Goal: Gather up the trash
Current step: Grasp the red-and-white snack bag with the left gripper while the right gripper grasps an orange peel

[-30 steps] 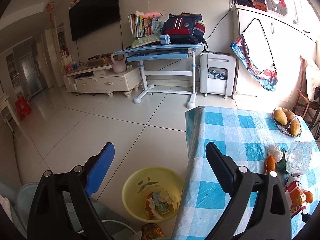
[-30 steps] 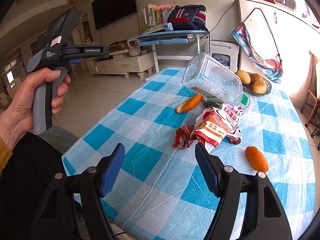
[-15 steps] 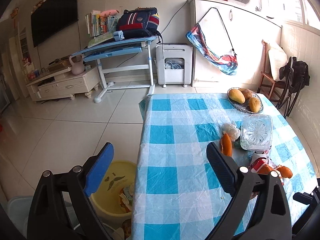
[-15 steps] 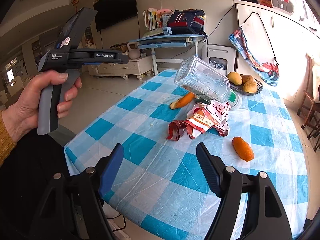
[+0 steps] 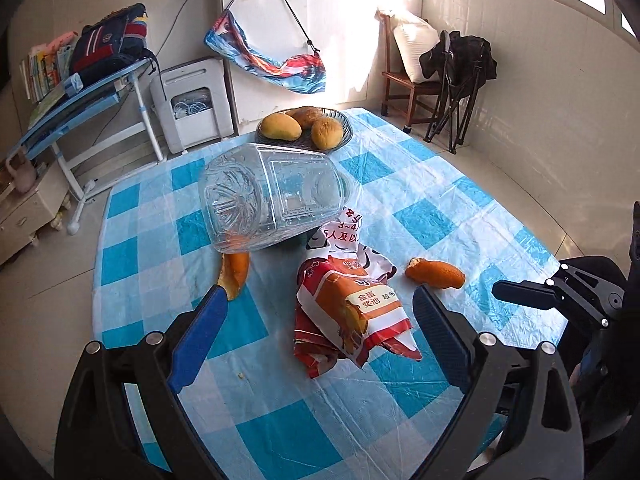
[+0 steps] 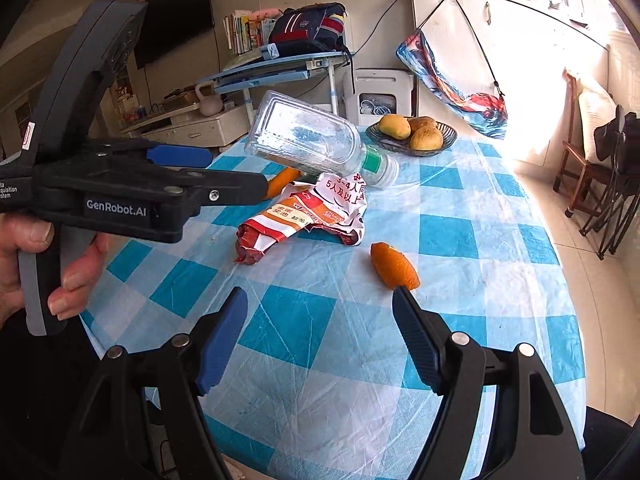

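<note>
Clear plastic bottle (image 5: 276, 200) lies propped on crumpled snack bag (image 5: 348, 308) mid-table; my left gripper (image 5: 320, 320) and right gripper (image 6: 320, 320) both wide open, empty. Tugging bag first risks rolling bottle into orange peel (image 6: 394, 266)

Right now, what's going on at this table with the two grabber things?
A person is clearing trash from a table covered in a blue checked cloth, holding a gripper in each hand. The left gripper and right gripper are both open and empty, aimed at the litter. Nothing is picked up yet: a clear plastic bottle lies tilted on a crumpled snack wrapper, with orange peel pieces beside them. A bowl of fruit sits farther back.
</note>
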### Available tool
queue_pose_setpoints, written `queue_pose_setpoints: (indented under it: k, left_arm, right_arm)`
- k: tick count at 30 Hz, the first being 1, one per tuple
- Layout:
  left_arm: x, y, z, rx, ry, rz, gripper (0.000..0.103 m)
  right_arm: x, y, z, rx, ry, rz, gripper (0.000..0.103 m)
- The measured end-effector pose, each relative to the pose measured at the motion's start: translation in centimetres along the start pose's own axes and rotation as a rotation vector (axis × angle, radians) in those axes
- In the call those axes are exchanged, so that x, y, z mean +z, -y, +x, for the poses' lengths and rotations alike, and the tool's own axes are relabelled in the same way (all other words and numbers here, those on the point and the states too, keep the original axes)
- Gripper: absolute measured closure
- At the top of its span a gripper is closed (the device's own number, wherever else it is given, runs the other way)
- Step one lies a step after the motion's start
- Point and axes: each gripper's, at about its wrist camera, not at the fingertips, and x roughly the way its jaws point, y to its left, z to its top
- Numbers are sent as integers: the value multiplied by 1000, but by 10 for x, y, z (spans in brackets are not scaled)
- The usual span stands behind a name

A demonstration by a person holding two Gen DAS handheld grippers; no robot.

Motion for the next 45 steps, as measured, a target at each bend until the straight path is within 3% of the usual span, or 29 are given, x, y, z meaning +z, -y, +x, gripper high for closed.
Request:
queue_pose_setpoints:
  k: [4, 11, 12, 13, 15, 16, 17, 19, 26, 27, 29, 30, 31, 38, 41, 42, 43, 45]
  left_arm:
    - [6, 7, 19, -63, -44, -23, 12]
    - [5, 1, 55, 22, -160, -37, 14]
    - [4, -2, 58, 24, -176, -44, 24]
    - [3, -6, 61, 8, -189, -55, 40]
    - [3, -13, 61, -24, -195, -75, 57]
    - [4, -16, 59, -41, -186, -80, 77]
    - [5, -19, 57, -63, -186, -90, 87]
    - [6, -27, 52, -120, -180, -117, 92]
    - [3, -36, 47, -199, -211, -94, 91]
    - [3, -34, 48, -217, -225, -81, 85]
    - [4, -27, 48, -177, -208, -48, 53]
    - [5, -24, 46, -139, -184, -33, 29]
    - [7, -20, 44, -112, -157, -16, 24]
    - [16, -7, 52, -31, -114, 34, 26]
    - [17, -4, 58, -53, -119, 27, 61]
    - [17, -3, 60, -64, -126, 25, 85]
    - [17, -1, 61, -65, -128, 30, 92]
    - [16, 2, 58, -71, -111, 42, 96]
  right_arm:
    - [-1, 15, 4, -18, -18, 27, 31]
    - [-3, 29, 12, -17, -30, 58, 31]
    - [-3, 30, 14, -16, -31, 61, 31]
    - [-2, 31, 15, -15, -31, 64, 31]
    - [-1, 33, 17, -12, -29, 71, 31]
    - [0, 34, 19, -11, -28, 72, 31]
    - [1, 35, 19, -10, -27, 74, 31]
    - [1, 37, 21, -9, -25, 79, 31]
    - [2, 42, 26, -2, -29, 93, 31]
    - [3, 42, 26, 0, -29, 92, 31]
    - [3, 41, 25, 3, -35, 92, 31]
    - [3, 41, 26, 5, -41, 95, 31]
    - [3, 42, 26, 9, -44, 100, 31]
    - [8, 43, 33, 17, -93, 116, 31]
    - [9, 42, 35, 8, -100, 111, 34]
    - [9, 42, 35, 3, -101, 106, 36]
    - [9, 41, 35, -5, -103, 99, 40]
    - [9, 41, 35, -13, -104, 87, 54]
